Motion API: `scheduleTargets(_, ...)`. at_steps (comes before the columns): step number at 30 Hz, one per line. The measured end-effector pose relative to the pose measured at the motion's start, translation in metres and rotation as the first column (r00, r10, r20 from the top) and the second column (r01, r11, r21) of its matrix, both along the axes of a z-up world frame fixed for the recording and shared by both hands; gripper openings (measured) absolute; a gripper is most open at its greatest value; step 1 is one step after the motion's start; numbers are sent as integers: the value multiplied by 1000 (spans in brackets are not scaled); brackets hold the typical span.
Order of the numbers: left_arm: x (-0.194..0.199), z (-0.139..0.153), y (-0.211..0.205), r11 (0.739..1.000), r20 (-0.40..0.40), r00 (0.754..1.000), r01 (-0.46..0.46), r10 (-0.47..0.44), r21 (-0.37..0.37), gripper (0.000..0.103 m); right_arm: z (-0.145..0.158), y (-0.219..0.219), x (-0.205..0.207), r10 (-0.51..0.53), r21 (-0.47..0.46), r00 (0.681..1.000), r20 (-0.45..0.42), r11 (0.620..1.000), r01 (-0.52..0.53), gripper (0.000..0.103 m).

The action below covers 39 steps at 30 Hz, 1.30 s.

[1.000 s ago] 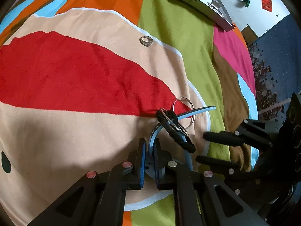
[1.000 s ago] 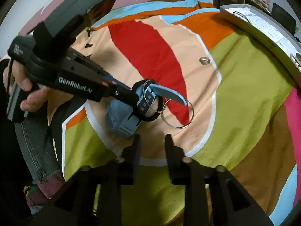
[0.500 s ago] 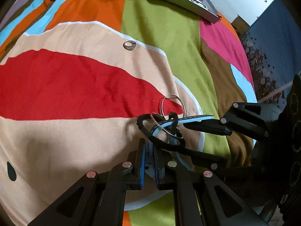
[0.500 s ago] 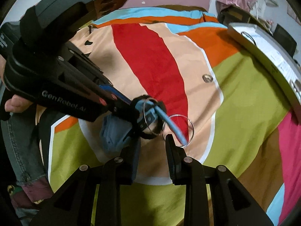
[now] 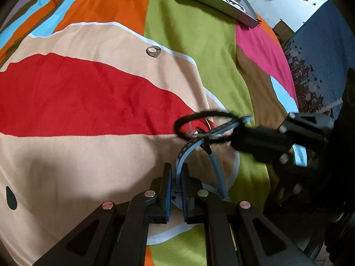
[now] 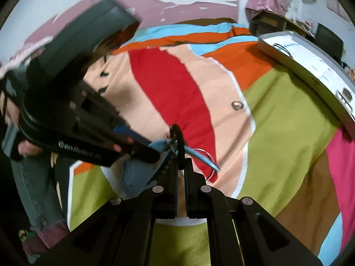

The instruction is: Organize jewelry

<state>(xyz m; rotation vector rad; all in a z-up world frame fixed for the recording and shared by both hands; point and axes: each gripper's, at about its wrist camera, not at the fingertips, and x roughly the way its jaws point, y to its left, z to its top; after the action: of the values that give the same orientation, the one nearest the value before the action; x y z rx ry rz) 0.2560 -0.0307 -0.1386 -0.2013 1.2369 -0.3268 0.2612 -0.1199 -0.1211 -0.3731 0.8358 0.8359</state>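
Blue rubbery strap, perforated like a watch band (image 5: pixel 185 149), is pinched between the pads of the left gripper (image 5: pixel 176 190), whose jaws stand nearly together on it. A black fuzzy hair tie (image 5: pixel 200 116) is looped around the strap, and the right gripper (image 6: pixel 182 166) has just been closing, its jaws now clamped on the near side of that loop. A thin metal hoop (image 6: pixel 208 166) lies on the multicoloured bedspread (image 5: pixel 88 93) just beneath the bundle, and a silver ring (image 5: pixel 153 51) sits well apart on the peach band. A grey tray (image 5: pixel 235 11) rests at the far edge of the bed.

The likely trouble is tangling. If the right gripper pulls the hair tie while it is still wrapped round the strap, the strap may slip out of the left pads, or the stretched tie may snap free and flick the hoop away. The right pads may also have caught the strap's free end along with the tie, so the two would not separate.

Both views are motion-blurred at the bundle. How the tie, strap and a small metal piece interlock cannot be made out, nor whether the hoop is threaded onto anything. The blue watch body is mostly hidden behind the left gripper in the right view.
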Motion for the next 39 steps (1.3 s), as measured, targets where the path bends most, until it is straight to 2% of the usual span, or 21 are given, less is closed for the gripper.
scheduleTargets(7,-1,3,-3,1000,3,1000,30,-30,-9,8,10,-28,16,-122,83,992,-20,989,123,5)
scheduleTargets(12,-3,3,-5,999,-55,998,40,-42,-34,7,11,-48,30,-233,111,972,-27,966,235,5)
scheduleTargets(16,-6,13,1,1000,-28,1000,4,-5,-16,7,8,-64,43,-318,120,947,-40,940,321,5)
scheduleTargets(19,-6,24,7,1000,1,1000,-15,15,17,7,7,-71,48,-342,142,938,-47,928,345,5)
scheduleTargets(24,0,44,9,997,45,999,-32,28,75,7,19,-86,47,-333,280,937,-106,894,350,5)
scheduleTargets(27,2,48,7,996,55,998,-36,31,85,7,14,-86,47,-364,207,928,-76,905,372,5)
scheduleTargets(28,3,48,7,996,54,998,-36,32,86,7,8,-85,49,-379,163,922,-86,907,388,5)
scheduleTargets(30,2,46,6,995,49,998,-43,39,86,7,1,-84,49,-410,62,911,-49,909,413,5)
scheduleTargets(31,2,45,5,995,47,998,-45,42,84,7,-2,-84,50,-417,40,908,-50,907,419,5)
scheduleTargets(34,3,43,6,995,38,998,-62,59,73,7,-7,-94,58,-436,79,889,-137,890,449,5)
scheduleTargets(37,7,43,8,994,40,996,-81,79,67,7,-13,-107,66,-420,178,868,-266,863,472,5)
scheduleTargets(39,8,46,9,994,45,995,-92,89,60,7,-15,-109,66,-375,241,872,-313,857,455,5)
